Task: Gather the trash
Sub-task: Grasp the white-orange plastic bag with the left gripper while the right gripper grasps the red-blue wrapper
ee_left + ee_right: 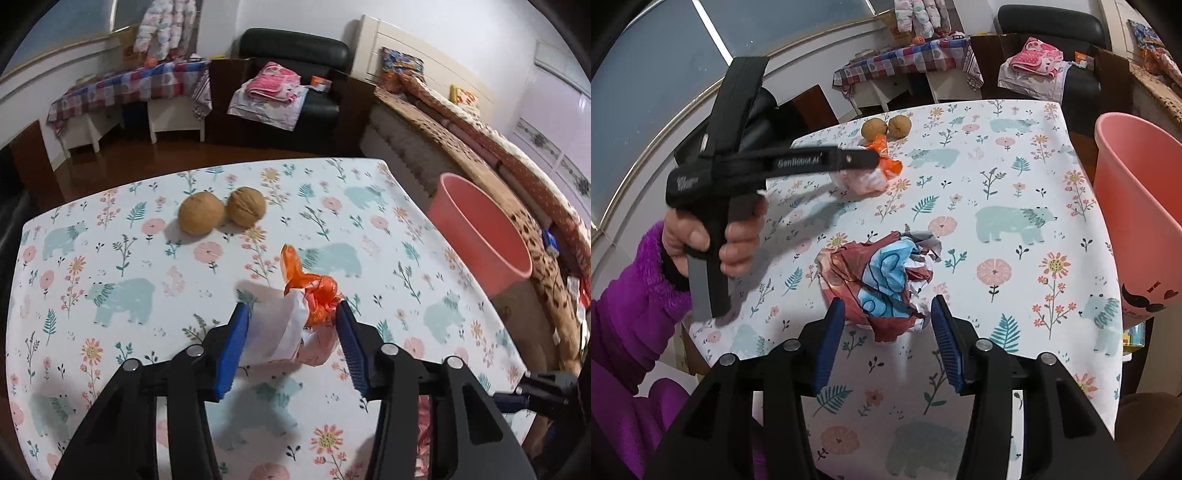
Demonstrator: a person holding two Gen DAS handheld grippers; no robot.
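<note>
The left claw [291,332] is partly open, and its blue pads [232,347] sit on both sides of a crumpled orange and white plastic wrapper [299,321]. The pads look like they touch it, but I cannot tell if they squeeze it yet. The wrapper is on the flowery cloth surface [110,258], and I cannot tell if it is off it. Two round brown walnuts [221,212] sit past it at about 11 o'clock.

The right claw [886,325] is wide open and holds nothing. A crumpled ball of red and blue printed paper [875,280] lies right in front of it, partly between the pads.

The pink plastic bin [1137,206] stands off the surface's edge at about 2 o'clock from the right claw.

The wrapper is thin and slippery, so it could slide out if the left claw closes on only a corner. The paper ball could roll away if a pad pushes it. Trash dropped too early could miss the bin.
</note>
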